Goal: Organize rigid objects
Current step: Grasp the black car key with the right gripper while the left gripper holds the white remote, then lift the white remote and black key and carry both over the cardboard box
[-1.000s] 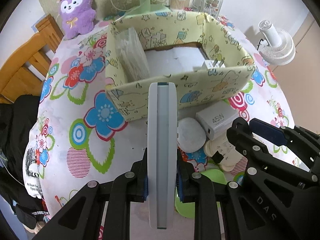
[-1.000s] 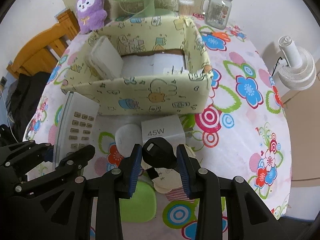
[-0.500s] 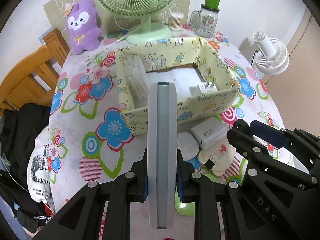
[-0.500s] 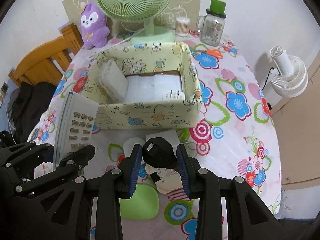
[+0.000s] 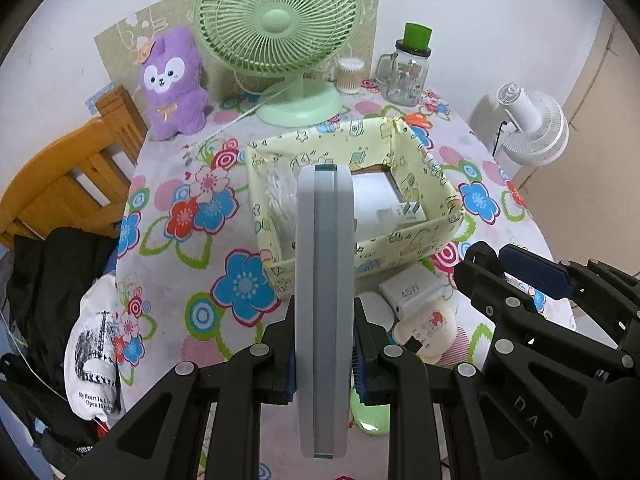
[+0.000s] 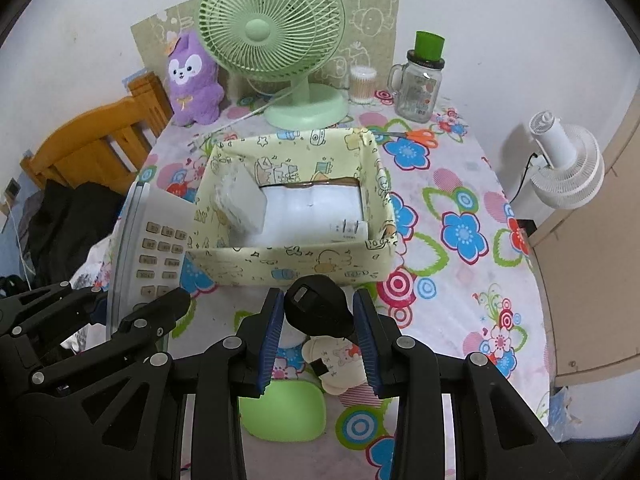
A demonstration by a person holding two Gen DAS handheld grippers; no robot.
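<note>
**Both grippers loaded above the box**

The left gripper (image 5: pixel 324 364) clamps a flat grey calculator (image 5: pixel 325 304) on its edge, so it can slide in narrow. The right gripper (image 6: pixel 318 336) squeezes a black rounded plastic piece (image 6: pixel 318 308). Both hang near the pale yellow patterned storage box (image 6: pixel 296 264), probably their destination.

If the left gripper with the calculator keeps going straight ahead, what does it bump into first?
Probably the yellow box. The left gripper points at its near wall, and the calculator sticks out in front, so that would touch first. Depth is hard to judge.
</note>
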